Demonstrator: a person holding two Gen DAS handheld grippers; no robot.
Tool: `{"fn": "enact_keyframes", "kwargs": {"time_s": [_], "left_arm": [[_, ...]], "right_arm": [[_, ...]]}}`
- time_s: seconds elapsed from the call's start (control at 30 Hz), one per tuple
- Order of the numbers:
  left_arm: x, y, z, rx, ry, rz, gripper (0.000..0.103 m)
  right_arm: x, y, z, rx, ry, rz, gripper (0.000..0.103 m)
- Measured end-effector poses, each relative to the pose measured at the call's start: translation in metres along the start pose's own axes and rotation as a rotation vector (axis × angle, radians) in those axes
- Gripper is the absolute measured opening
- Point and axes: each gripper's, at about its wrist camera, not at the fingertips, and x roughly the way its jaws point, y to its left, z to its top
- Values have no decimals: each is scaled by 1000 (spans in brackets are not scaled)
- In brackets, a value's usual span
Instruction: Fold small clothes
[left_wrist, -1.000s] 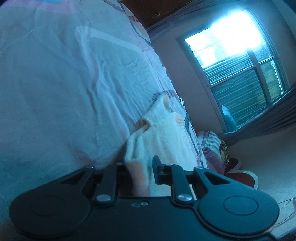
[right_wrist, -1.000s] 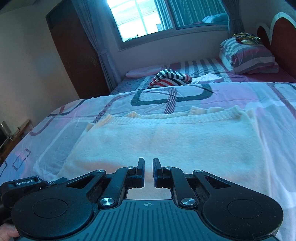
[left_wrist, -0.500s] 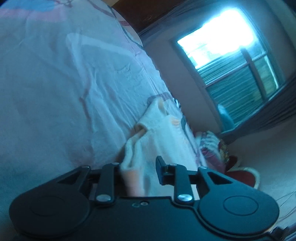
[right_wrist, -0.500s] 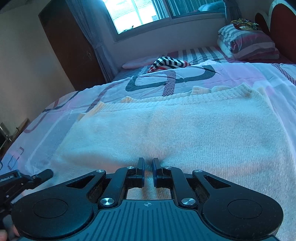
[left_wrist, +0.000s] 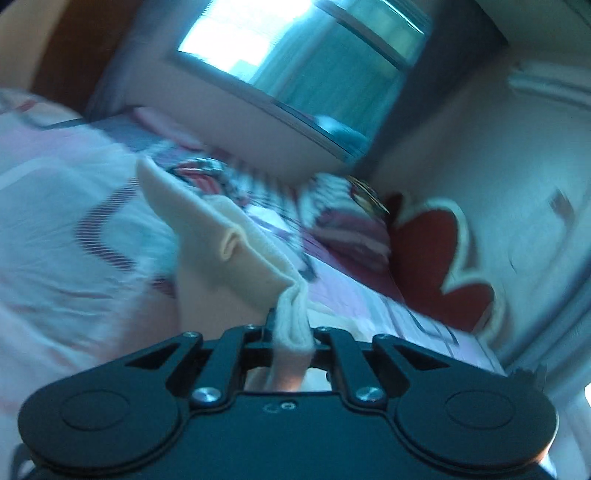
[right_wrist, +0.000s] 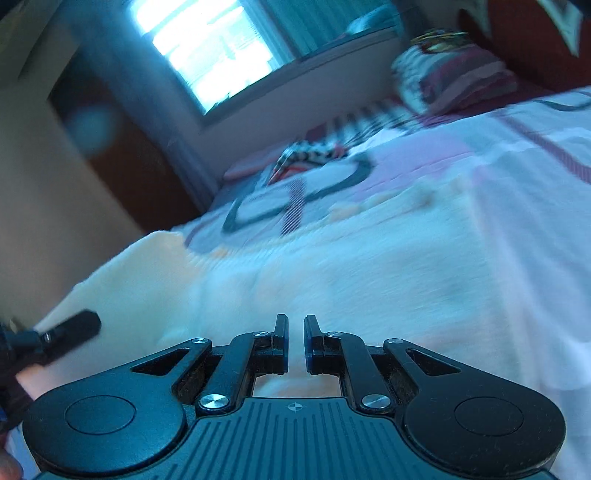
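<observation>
A cream knitted sweater (right_wrist: 332, 280) lies on the bed. My left gripper (left_wrist: 291, 328) is shut on a bunched edge of the sweater (left_wrist: 236, 254) and holds it lifted off the bed, so the cloth hangs in a fold. My right gripper (right_wrist: 295, 343) hovers low over the near edge of the sweater with its jaws almost together and a narrow gap between them, and I cannot tell whether cloth is pinched. The left gripper's finger (right_wrist: 70, 328) shows at the left edge of the right wrist view. Both views are blurred.
The bedsheet (right_wrist: 517, 177) is pink and white with dark line patterns. A striped garment (right_wrist: 314, 155) lies further up the bed. Striped pillows (right_wrist: 454, 81) rest against a red headboard (left_wrist: 436, 251). A window (right_wrist: 210, 51) and a dark wardrobe (right_wrist: 122, 158) stand beyond.
My left gripper has closed on the sweater's edge, lifted it and swung round towards the headboard. My right gripper has dropped lower over the sweater and tilted up.
</observation>
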Motion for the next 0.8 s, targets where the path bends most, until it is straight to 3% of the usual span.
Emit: {"fn": "enact_keyframes", "kwargs": {"time_s": [0.13,0.2,0.27,0.3,0.37,0.4,0.43,0.57,0.67,0.8], "left_arm": [[31,-53,-23,111,104,-47,6],[52,-72,-42,133,186,-74,11],[71,-90,-61,143,303,-82,36],[72,-95,-68,159,329,-114,41],[59,-97,-70,168,296,-143,58],[52,-94,-65,157,271,-153,60],[45,-84,-58,141,240,-163,63],[39,-51,-32,148,128,-6,65],[53,-17,-16,95,135,84,64],[69,11,-14,47,188,154,58]], "right_arm": [[-44,-41,21,85,-86,-41,9],[-65,-60,30,125,-110,-45,9],[-81,-75,36,161,-118,-28,9],[-87,-80,37,172,-121,-24,9],[-97,-86,40,180,-120,-13,11],[-102,-86,40,178,-121,-3,24],[-104,-84,40,172,-125,15,43],[-87,-67,36,146,-59,108,47],[-61,-51,31,102,6,125,46],[-32,-46,25,98,85,62,46]]}}
